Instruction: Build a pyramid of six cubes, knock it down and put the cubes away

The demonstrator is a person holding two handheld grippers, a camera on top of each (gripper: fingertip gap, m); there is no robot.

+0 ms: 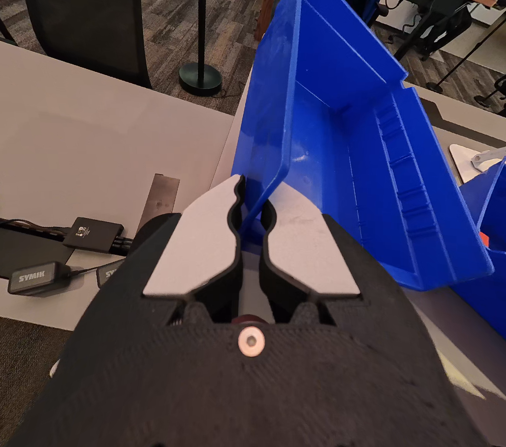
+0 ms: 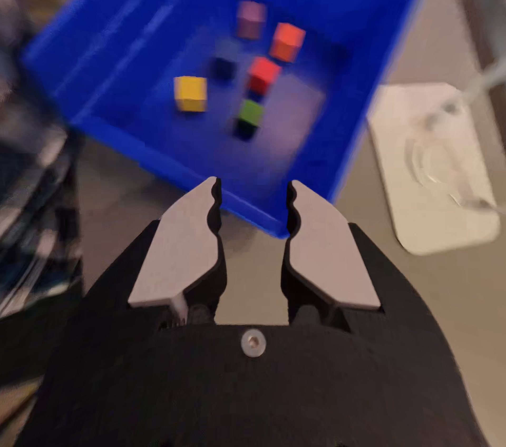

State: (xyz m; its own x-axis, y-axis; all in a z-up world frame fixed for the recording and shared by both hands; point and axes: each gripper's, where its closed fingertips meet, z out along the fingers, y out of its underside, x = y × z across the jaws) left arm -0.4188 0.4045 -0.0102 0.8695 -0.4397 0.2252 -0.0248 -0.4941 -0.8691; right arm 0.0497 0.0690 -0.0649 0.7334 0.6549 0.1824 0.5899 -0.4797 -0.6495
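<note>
Left gripper [image 1: 253,201] is clamped on the wall of an empty, tilted blue bin [image 1: 342,94]; right gripper [image 2: 253,204] is spread, holding nothing. The cubes [image 2: 257,72] sit in another blue bin [image 2: 115,45]. I'd steady that bin, then pick the cubes out one by one.

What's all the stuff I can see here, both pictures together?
Blue bin: one, tilted, its wall pinched in the left tongs.
Blue bin: one, on the table, holding the cubes.
Cubes: six, all in that bin; yellow, green, red, orange, purple, dark blue.
White pad: one, right of the bin.
Black chargers: two, table's left edge.
Black pole stand: one, on the carpet.
Left tongs: shut on the bin wall.
Right tongs: open, holding nothing.
</note>
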